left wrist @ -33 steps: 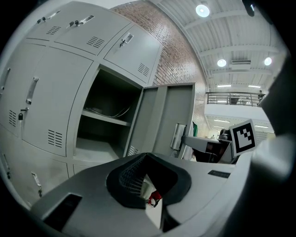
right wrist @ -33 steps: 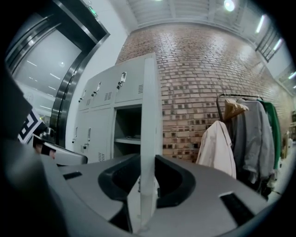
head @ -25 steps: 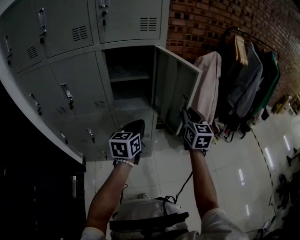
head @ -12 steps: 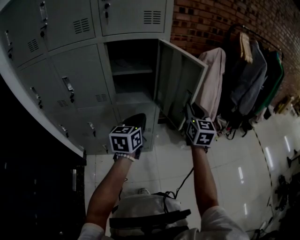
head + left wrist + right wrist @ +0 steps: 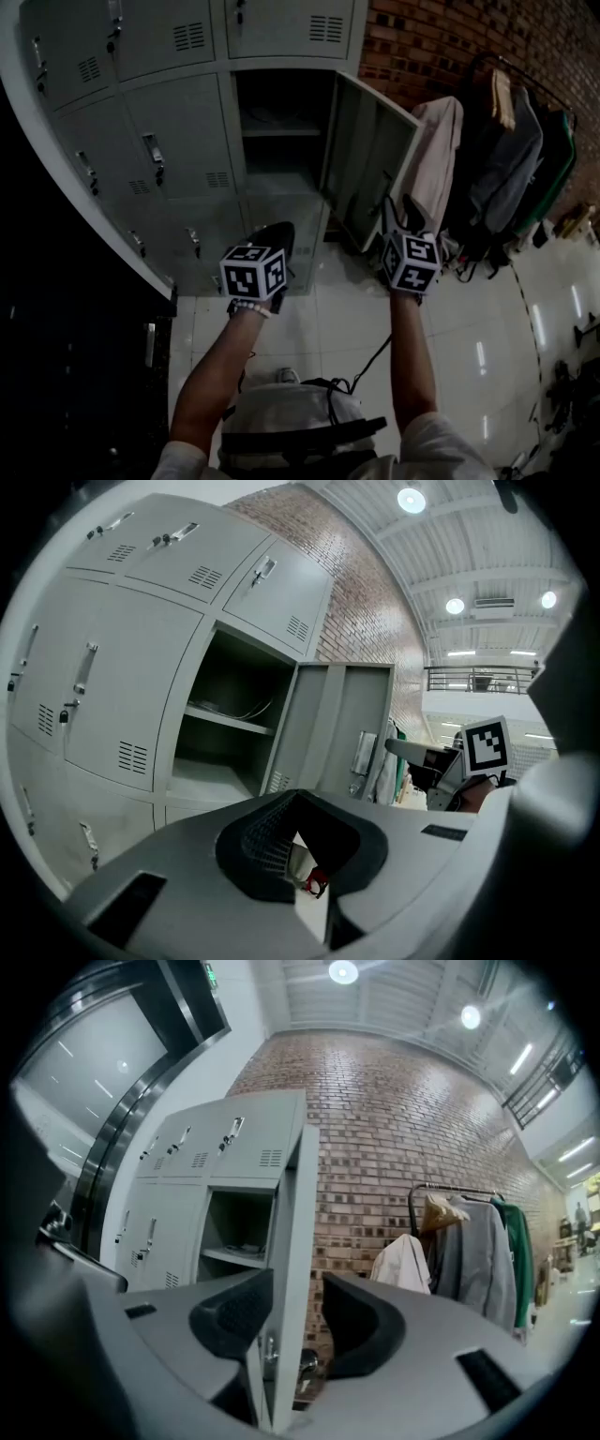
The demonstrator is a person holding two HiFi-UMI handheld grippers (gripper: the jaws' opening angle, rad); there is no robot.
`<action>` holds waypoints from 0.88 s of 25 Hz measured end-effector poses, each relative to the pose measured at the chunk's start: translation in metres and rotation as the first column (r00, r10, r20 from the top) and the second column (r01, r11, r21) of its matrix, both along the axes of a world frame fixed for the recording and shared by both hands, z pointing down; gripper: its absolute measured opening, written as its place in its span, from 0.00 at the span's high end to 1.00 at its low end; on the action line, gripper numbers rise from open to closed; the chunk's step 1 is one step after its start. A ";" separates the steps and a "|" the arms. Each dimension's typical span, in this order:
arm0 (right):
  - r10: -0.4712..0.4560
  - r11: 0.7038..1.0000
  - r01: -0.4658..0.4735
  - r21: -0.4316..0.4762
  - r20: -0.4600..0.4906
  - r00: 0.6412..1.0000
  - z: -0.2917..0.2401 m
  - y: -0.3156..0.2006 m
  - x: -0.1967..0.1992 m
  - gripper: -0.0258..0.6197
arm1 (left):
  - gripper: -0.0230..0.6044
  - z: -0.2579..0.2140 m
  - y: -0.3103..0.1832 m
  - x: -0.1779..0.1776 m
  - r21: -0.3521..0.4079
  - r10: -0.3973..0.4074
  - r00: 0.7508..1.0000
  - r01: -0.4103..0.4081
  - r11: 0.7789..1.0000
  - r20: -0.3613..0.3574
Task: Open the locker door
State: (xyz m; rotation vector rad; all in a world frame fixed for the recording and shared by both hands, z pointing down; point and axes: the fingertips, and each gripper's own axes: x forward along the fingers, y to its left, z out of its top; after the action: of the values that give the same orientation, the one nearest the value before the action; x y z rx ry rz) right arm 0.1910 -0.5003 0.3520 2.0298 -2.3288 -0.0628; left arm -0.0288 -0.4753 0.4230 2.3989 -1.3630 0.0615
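The grey locker door [image 5: 370,159] stands swung out to the right of its open compartment [image 5: 281,131], which has one shelf inside. My right gripper [image 5: 403,208] is at the door's free edge. In the right gripper view the door edge [image 5: 292,1241] runs upright between the jaws of my right gripper [image 5: 298,1297]. Its jaws have just been opening; the pads stand off the metal. My left gripper [image 5: 279,234] hovers shut in front of the lower lockers, holding nothing. The left gripper view shows my left gripper [image 5: 298,841], the open door [image 5: 328,724] and the right gripper [image 5: 412,752] beside it.
Closed lockers with handles [image 5: 178,150] fill the left and top. A brick wall [image 5: 422,37] and a clothes rack with hanging coats [image 5: 497,159] stand right of the door. A dark panel [image 5: 75,375] lies at the left. Pale tiled floor [image 5: 337,319] lies below.
The right gripper's jaws have spread apart around the door edge and the hand has lifted a little. The door stays swung open. The left gripper has barely shifted.
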 end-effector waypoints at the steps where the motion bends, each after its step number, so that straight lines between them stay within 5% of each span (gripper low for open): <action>1: -0.014 1.000 0.014 0.011 0.002 1.000 -0.005 0.007 -0.005 0.66 | 0.97 0.000 0.004 -0.002 0.000 -0.003 1.000 0.003 1.000 0.000; 3: -0.056 0.998 0.056 0.021 0.005 0.998 -0.011 0.020 -0.018 0.67 | 0.97 -0.001 0.013 -0.006 -0.001 -0.010 1.000 0.010 1.000 -0.004; 9: -0.179 0.983 0.181 -0.023 0.050 0.983 -0.002 0.055 -0.059 0.96 | 0.97 -0.014 0.055 -0.017 0.022 -0.030 1.000 0.030 0.999 -0.003; 22: -0.415 0.891 0.438 -0.120 0.179 0.892 0.029 0.227 -0.173 0.96 | 0.97 -0.010 0.226 -0.071 0.020 -0.074 0.997 0.074 0.997 -0.030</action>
State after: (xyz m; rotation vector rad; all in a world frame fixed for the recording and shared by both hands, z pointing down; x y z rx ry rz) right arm 0.0179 -0.2733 0.3809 1.4629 -2.7317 0.2571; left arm -0.0997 -0.2496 0.4129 2.3547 -1.4444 -0.0085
